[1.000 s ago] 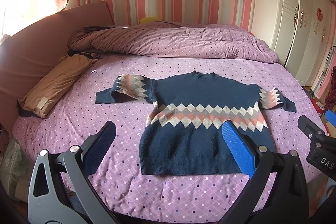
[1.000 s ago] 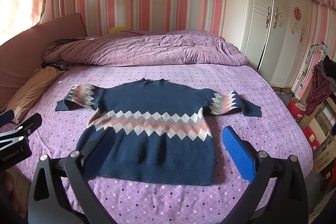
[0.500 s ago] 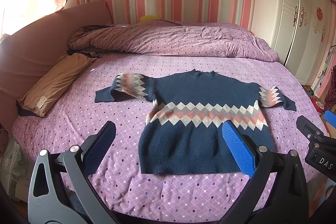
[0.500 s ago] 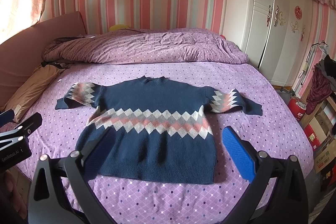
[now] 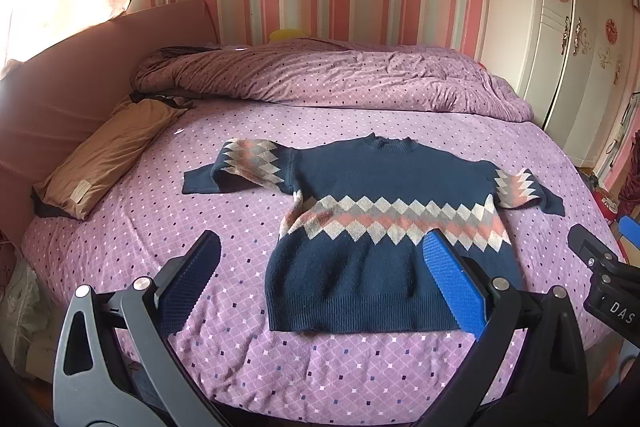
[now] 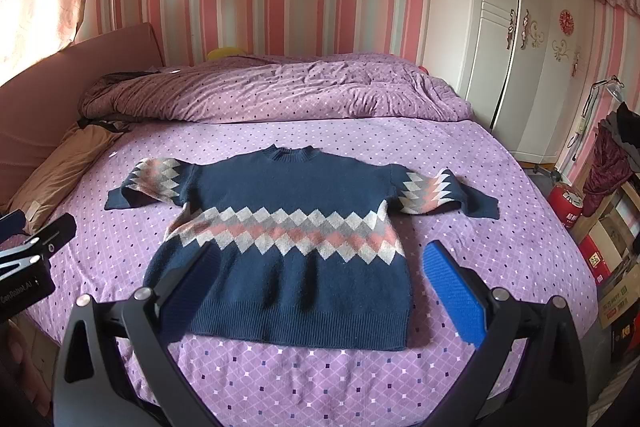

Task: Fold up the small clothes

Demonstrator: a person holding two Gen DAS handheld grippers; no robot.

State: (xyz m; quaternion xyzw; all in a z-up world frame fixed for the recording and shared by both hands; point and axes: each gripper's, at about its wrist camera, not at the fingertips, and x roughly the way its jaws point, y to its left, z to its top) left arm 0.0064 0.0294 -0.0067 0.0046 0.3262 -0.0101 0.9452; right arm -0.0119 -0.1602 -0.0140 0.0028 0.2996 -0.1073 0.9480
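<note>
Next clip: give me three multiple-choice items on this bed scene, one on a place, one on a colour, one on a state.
1. Where does the navy knitted sweater with the diamond band lie?
A. flat on the purple dotted bedspread
B. on the brown pillow
C. on the floor

2. What colour are the pads of the right tool?
A. red
B. blue
C. green

3. How is the sweater now?
A. folded in half
B. rolled up
C. spread out, sleeves out sideways

Answers: 1 A, bedspread shows all round it; 2 B, one lit pad is bright blue; 3 C, both sleeves and the hem show unfolded.
</note>
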